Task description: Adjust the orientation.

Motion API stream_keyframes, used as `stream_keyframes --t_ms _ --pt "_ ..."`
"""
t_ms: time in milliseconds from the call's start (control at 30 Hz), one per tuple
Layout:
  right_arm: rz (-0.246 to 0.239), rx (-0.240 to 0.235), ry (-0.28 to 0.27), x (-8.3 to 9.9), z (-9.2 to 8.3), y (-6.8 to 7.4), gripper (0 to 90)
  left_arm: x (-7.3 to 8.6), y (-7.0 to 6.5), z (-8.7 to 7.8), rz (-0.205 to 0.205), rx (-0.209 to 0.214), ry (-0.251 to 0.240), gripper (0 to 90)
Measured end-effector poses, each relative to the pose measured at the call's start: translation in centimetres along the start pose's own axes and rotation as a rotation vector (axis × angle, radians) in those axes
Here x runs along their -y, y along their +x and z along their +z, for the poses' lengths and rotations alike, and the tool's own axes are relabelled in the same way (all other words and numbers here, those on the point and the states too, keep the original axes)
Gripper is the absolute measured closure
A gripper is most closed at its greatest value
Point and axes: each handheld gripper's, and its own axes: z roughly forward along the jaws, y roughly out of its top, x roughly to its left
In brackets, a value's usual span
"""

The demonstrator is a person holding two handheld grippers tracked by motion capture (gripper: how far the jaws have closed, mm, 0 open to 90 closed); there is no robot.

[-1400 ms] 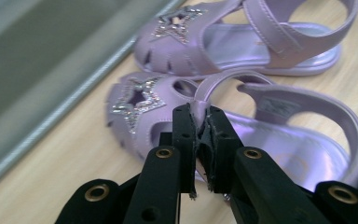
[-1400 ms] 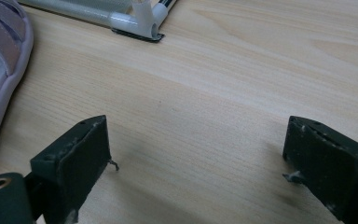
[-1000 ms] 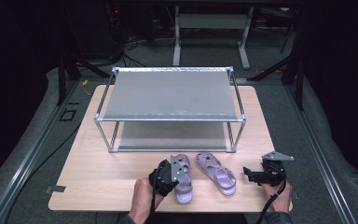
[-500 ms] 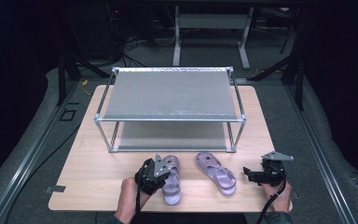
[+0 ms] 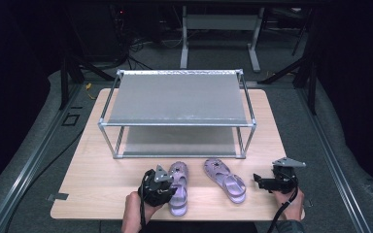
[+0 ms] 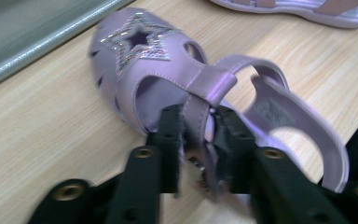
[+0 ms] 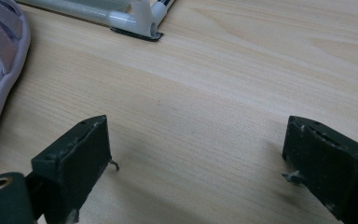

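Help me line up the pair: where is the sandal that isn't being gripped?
In the high view the free sandal lies on the table in front of the rack, between the gripped sandal and the open right gripper.

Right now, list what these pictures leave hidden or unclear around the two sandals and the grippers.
- Left sandal, high view: its heel half lies under the left gripper.
- Same sandal's strap, left gripper view: blurred between the jaws, so pad contact cannot be judged.
- Right sandal, right gripper view: cut off by the left edge.
- Right gripper, high view: jaws too small to read their gap.
- Rack lower shelf, high view: mostly hidden by the top shelf.
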Motion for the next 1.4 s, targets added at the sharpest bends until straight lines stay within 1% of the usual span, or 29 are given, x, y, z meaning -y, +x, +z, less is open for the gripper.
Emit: stream_keyframes --t_ms 33,67,133,167,267,300,333,367,400,433,467,533,600,633,667,700,733,767,800,833,900,967,1000,1100,1167,1233,1267,1300,1400 --pt "-0.001 0.0 0.001 0.0 0.0 0.0 7.0 -0.1 0.0 -0.1 0.012 -0.013 0.007 78.2" --pt "-0.001 0.0 0.001 0.0 0.0 0.0 6.9 -0.2 0.3 -0.1 0.021 -0.04 0.01 79.5" --pt "0.0 0.0 0.0 0.0 0.0 0.0 7.0 -0.2 0.5 -0.2 0.026 -0.045 0.014 80.1" --pt "-0.002 0.0 0.001 0.0 0.0 0.0 7.0 -0.3 0.9 -0.3 0.039 -0.062 0.02 80.8" --pt "-0.001 -0.001 0.001 0.0 0.0 0.0 7.0 -0.3 1.4 -0.4 0.048 -0.072 0.016 81.2" --pt "-0.002 -0.002 0.001 0.0 0.0 0.0 7.0 -0.3 2.0 -0.5 0.063 -0.079 0.012 80.8" --pt "-0.003 -0.001 0.01 0.0 -0.1 0.0 7.0 -0.3 2.2 -0.6 0.063 -0.073 0.008 80.0" --pt "-0.002 0.0 0.001 0.0 0.0 0.0 7.0 -0.2 2.5 -0.6 0.068 -0.06 0.009 78.5" --pt "-0.002 0.0 0.001 0.0 0.0 0.0 7.0 -0.2 2.5 -0.6 0.068 -0.06 0.009 75.7" --pt "0.0 -0.002 0.0 0.0 0.0 0.0 7.0 0.2 2.8 -0.7 0.038 -0.043 -0.007 71.2" --pt "-0.001 -0.003 0.001 0.0 0.0 0.0 7.0 0.4 3.0 -0.8 0.022 -0.04 -0.021 67.6" --pt "0.0 -0.001 0.0 0.0 0.0 0.0 7.1 0.8 3.3 -1.1 -0.025 -0.034 -0.047 54.0" --pt "-0.001 -0.001 0.001 0.0 0.0 0.0 7.1 1.0 3.4 -1.3 -0.036 -0.023 -0.061 45.7" --pt "-0.001 -0.001 0.001 0.0 0.0 0.0 7.1 1.3 3.6 -1.7 -0.052 -0.011 -0.086 39.7" --pt "-0.001 -0.001 0.001 0.0 0.0 0.0 7.1 1.3 3.6 -1.7 -0.052 -0.011 -0.086 37.2" --pt "-0.001 -0.002 0.001 0.0 0.0 0.0 7.1 1.8 3.8 -2.1 -0.069 -0.005 -0.111 32.3" --pt "0.001 -0.002 0.0 0.0 0.0 0.0 7.2 2.0 3.9 -2.3 -0.071 -0.001 -0.128 28.3" --pt "0.001 -0.002 0.0 0.0 0.0 0.0 7.2 2.0 3.9 -2.3 -0.071 -0.001 -0.128 25.7" --pt "0.001 -0.003 0.0 0.0 0.0 0.0 7.3 2.4 3.9 -2.8 -0.092 -0.004 -0.156 20.0" --pt "0.001 -0.003 -0.001 0.0 0.0 0.0 7.3 2.6 3.9 -3.0 -0.095 -0.002 -0.173 15.9" --pt "0.002 -0.002 0.0 0.0 0.0 0.0 7.3 3.0 3.8 -3.3 -0.105 -0.003 -0.198 12.5" --pt "0.001 -0.003 0.0 0.0 0.0 0.0 7.3 3.3 3.7 -3.4 -0.109 -0.006 -0.202 2.4" --pt "-0.001 -0.003 0.001 0.0 0.0 0.0 7.3 3.6 3.3 -3.4 -0.11 -0.012 -0.213 0.1" --pt "-0.001 -0.002 0.001 0.0 0.0 0.0 7.4 4.4 2.5 -3.2 -0.097 -0.021 -0.242 0.0" --pt "-0.002 -0.004 0.001 0.0 0.0 0.0 7.5 4.6 2.3 -3.0 -0.095 -0.021 -0.241 0.0" --pt "-0.001 -0.002 0.001 0.0 0.0 0.0 7.5 5.4 1.5 -2.3 -0.086 -0.019 -0.244 0.0" --pt "-0.001 -0.002 0.001 0.0 0.0 0.0 7.5 5.4 1.5 -2.3 -0.086 -0.019 -0.244 0.0" --pt "0.0 -0.003 0.001 0.0 0.0 0.0 7.5 5.8 1.1 -1.8 -0.081 -0.019 -0.241 0.0" --pt "0.0 -0.001 0.001 0.0 0.0 0.0 7.6 6.1 0.6 -1.1 -0.074 -0.026 -0.236 0.0"
